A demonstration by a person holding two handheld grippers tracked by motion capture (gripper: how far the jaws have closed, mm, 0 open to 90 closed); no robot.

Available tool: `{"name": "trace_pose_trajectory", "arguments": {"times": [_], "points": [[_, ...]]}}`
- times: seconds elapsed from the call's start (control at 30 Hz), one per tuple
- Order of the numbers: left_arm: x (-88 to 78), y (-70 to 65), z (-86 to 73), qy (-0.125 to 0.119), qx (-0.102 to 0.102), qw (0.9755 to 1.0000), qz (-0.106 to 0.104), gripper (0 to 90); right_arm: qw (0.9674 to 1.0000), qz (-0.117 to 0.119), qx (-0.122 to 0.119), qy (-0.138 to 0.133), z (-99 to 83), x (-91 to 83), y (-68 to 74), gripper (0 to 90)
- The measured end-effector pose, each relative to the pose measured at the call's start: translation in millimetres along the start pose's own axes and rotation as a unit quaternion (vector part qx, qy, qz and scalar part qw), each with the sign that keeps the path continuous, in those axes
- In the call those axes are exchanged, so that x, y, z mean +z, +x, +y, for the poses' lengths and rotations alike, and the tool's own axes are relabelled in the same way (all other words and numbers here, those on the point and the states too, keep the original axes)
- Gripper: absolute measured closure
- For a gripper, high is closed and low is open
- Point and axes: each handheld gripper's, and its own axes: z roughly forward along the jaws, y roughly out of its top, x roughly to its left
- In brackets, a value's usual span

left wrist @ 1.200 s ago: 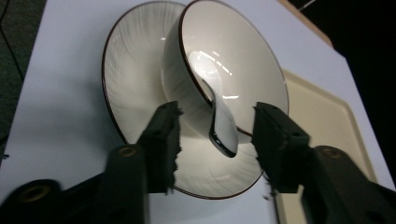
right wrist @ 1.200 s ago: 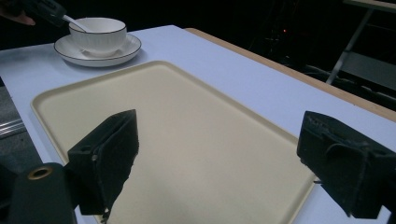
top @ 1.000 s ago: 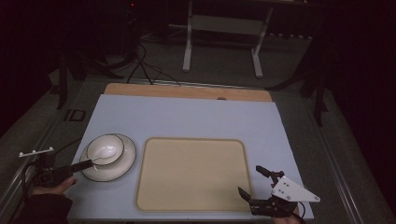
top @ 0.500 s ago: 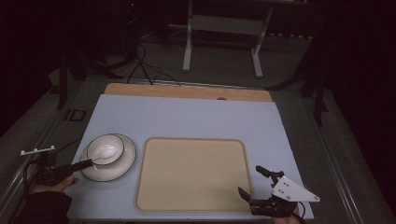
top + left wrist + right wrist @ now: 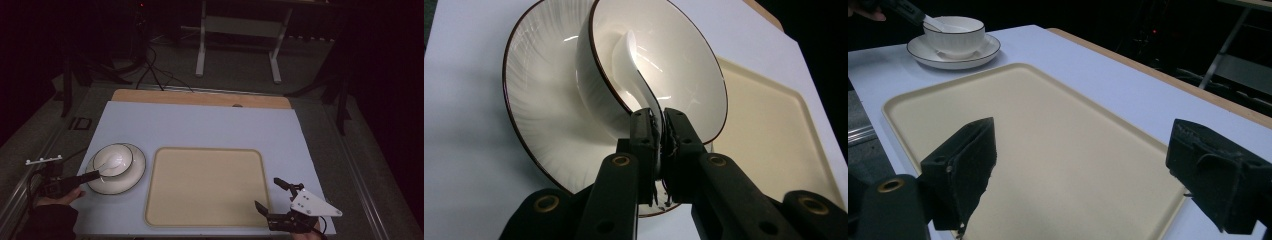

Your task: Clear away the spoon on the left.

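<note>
We see a glossy white ceramic bowl (image 5: 659, 75) with a thin dark rim, round and deep, standing on a matching saucer (image 5: 539, 100) whose broad flat face carries fine radial ribbing and the same dark edge line. Inside the bowl lies a smooth white spoon (image 5: 631, 65), curved like a soup spoon, its scoop resting in the bowl and its handle rising over the near rim. The left gripper (image 5: 659, 132) has just been closing its matte black jaws, and they now pinch that handle between their pads, just above the bowl's rim.

Just beside the saucer, towards the right gripper, lies a wide cream tray (image 5: 205, 187), a rounded rectangle of dull plastic with a low raised lip; it holds nothing. Both saucer and tray rest on the pale blue, smooth worktop (image 5: 200, 125), whose far edge beyond the tray shows a strip of light wood.

The right gripper (image 5: 272, 195) hovers at the tray's near corner, well apart from the bowl, its blocky black jaws spread wide with nothing between them.
</note>
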Motion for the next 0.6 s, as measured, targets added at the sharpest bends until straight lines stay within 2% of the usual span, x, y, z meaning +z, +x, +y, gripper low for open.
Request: {"name": "trace_pose_trajectory", "arguments": {"times": [0.07,0.3,0.37,0.6], "points": [[0.1,-1.2,-0.5,0.002,0.009,1.0,-0.001,84.7,1.0,-0.001,0.001,0.0,-0.1,0.1,-0.4,12.8],[-2.2,-4.7,-1.3,-0.001,0.019,0.9998,0.009,85.0,0.9999,0.003,0.009,-0.009,0.3,-2.0,-2.1,12.8],[-2.8,-5.5,-1.4,-0.005,0.019,0.9997,0.013,85.0,0.9999,0.001,0.009,-0.01,0.4,-2.5,-2.6,12.8],[-7.0,-10.7,-1.6,-0.011,0.019,0.9997,0.007,85.0,0.9999,-0.004,0.01,-0.006,0.1,-1.8,-2.9,12.7]]}}
